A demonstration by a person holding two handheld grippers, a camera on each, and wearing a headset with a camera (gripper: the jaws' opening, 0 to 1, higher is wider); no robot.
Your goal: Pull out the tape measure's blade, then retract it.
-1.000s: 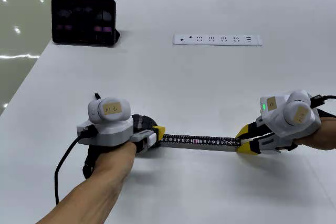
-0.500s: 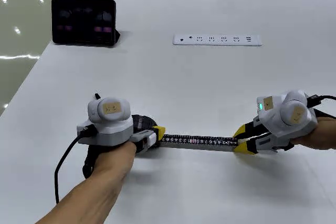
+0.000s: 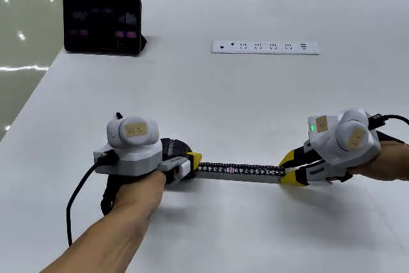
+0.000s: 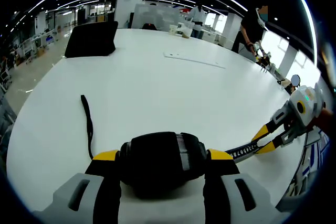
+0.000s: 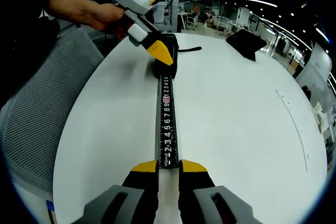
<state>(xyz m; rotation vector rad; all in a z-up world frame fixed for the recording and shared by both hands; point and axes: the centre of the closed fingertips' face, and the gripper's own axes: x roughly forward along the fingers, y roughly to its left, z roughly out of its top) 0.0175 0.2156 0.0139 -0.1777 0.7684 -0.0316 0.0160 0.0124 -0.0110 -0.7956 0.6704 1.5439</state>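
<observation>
Firmly, the left gripper [image 4: 163,157] clamps the hard case [image 4: 157,174]. The right gripper [image 5: 168,167] pinches the blade [image 5: 166,119] tip, probably springy and slippery.

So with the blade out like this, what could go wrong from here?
1. The right tool pinches the blade only at its tip; if it slips, the blade may snap back into the case.
2. The left tool holds the rounded case by its sides; a sideways tug could twist it loose.

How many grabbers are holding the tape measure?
2. The left gripper clamps the tape measure case; the right gripper pinches the free end of the blade.
</observation>
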